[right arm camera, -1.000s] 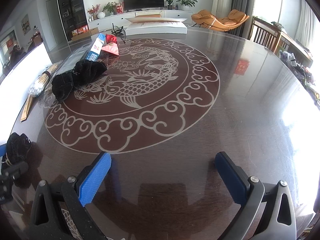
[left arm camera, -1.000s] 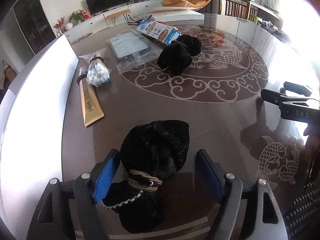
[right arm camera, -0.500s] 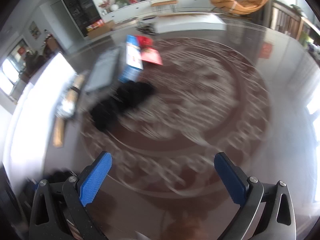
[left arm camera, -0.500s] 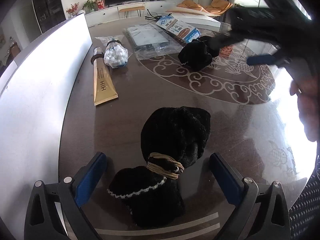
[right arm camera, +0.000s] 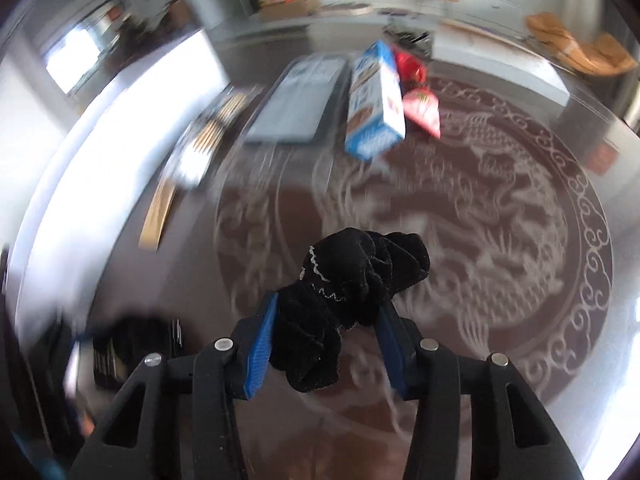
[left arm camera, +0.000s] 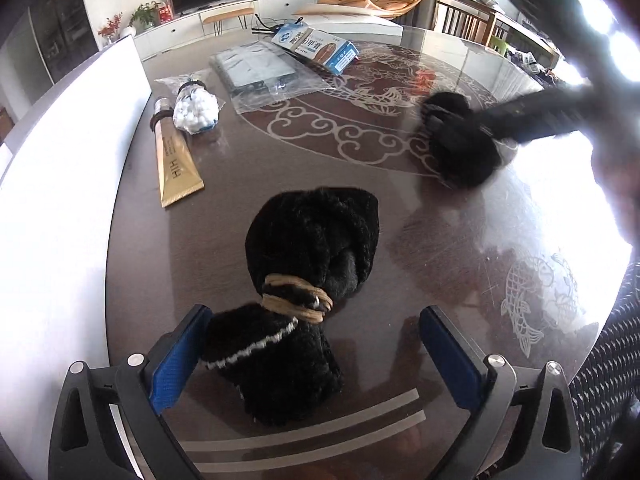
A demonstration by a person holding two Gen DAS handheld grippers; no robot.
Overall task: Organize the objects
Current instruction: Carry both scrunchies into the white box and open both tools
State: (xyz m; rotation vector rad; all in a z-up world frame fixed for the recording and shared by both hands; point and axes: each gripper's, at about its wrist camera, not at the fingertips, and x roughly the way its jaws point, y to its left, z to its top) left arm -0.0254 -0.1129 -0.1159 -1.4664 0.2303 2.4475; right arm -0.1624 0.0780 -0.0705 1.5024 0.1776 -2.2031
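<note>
A black fuzzy sock bundle [left arm camera: 308, 264], tied with a tan band, lies on the dark table between the open blue pads of my left gripper [left arm camera: 316, 356], which holds nothing. My right gripper [right arm camera: 326, 336] is shut on a second black fuzzy bundle [right arm camera: 352, 280] and holds it above the table. The same bundle [left arm camera: 460, 148] shows blurred in the left wrist view at the right, carried by the right gripper's dark arm.
At the far left of the table lie a gold tube [left arm camera: 174, 160], a bag of cotton balls [left arm camera: 196, 106], a clear plastic packet [left arm camera: 260, 68] and a blue-and-white box [left arm camera: 316, 46]. A red packet [right arm camera: 420, 108] lies behind the box. A white board [left arm camera: 60, 184] borders the left edge.
My right gripper swung across to the second black bundle, shut on it and lifted it toward the near side. My left gripper opened wider around the tied bundle and drew back slightly.
</note>
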